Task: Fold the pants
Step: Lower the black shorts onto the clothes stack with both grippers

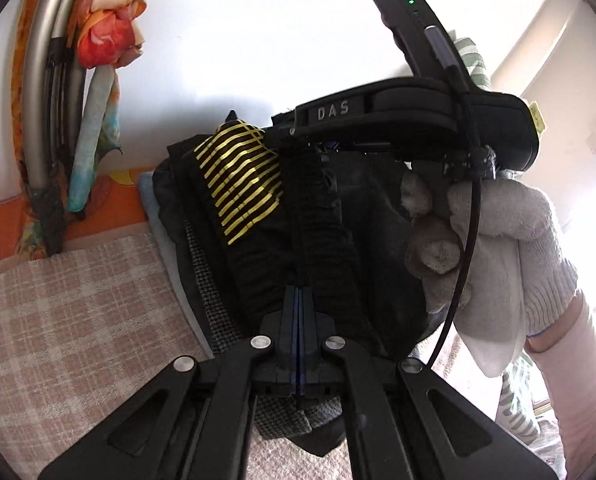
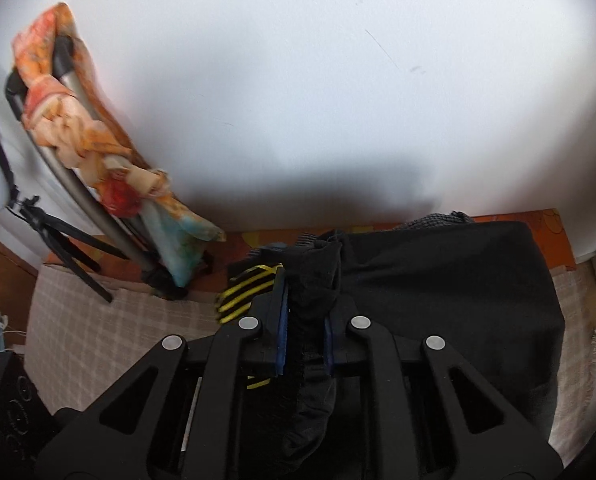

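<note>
The black pants (image 1: 322,216) with a ribbed elastic waistband and a patch of yellow stripes (image 1: 238,184) hang bunched between both grippers above the bed. My left gripper (image 1: 299,300) is shut on the waistband. My right gripper (image 2: 304,312) is shut on the waistband too, with black cloth filling the gap between its blue pads (image 2: 283,320). The right gripper's body (image 1: 398,116), held by a white-gloved hand (image 1: 494,248), shows in the left wrist view just beyond the pants. The pants (image 2: 438,288) spread to the right in the right wrist view.
A pink checked bedcover (image 1: 70,320) lies below. A metal headboard rail (image 1: 42,80) wrapped with an orange floral scarf (image 2: 78,132) stands at the left against a white wall (image 2: 298,80). A black tripod (image 2: 66,240) stands at the far left.
</note>
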A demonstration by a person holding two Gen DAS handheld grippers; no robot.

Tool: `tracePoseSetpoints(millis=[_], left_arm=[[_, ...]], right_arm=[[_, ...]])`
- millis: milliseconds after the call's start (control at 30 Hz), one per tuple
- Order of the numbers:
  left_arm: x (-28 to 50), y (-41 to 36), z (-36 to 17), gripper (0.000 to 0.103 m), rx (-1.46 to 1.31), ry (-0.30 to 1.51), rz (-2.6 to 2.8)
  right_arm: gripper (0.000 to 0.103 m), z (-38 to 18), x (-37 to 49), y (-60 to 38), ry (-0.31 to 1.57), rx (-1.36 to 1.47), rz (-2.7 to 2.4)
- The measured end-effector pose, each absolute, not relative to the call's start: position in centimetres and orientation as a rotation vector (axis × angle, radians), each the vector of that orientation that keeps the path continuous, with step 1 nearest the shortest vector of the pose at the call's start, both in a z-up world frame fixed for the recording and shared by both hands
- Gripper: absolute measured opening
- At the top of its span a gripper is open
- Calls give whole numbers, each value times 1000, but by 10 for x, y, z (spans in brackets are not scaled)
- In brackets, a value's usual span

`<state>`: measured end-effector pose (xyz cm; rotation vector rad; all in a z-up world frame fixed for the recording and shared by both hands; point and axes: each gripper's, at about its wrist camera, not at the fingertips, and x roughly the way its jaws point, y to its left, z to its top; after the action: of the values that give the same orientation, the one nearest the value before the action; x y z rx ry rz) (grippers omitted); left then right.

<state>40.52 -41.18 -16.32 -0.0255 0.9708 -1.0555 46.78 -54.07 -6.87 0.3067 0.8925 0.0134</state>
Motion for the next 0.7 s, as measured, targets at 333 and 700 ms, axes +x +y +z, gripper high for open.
tracePoseSetpoints(millis=[333,700], left_arm=[[376,-361,-144,0,122,874,-989],[397,-433,-104,0,185,765,-996]], right_arm=[[61,-75,473,-520,905,327,178],[61,-59,419,-633,736,501,49]])
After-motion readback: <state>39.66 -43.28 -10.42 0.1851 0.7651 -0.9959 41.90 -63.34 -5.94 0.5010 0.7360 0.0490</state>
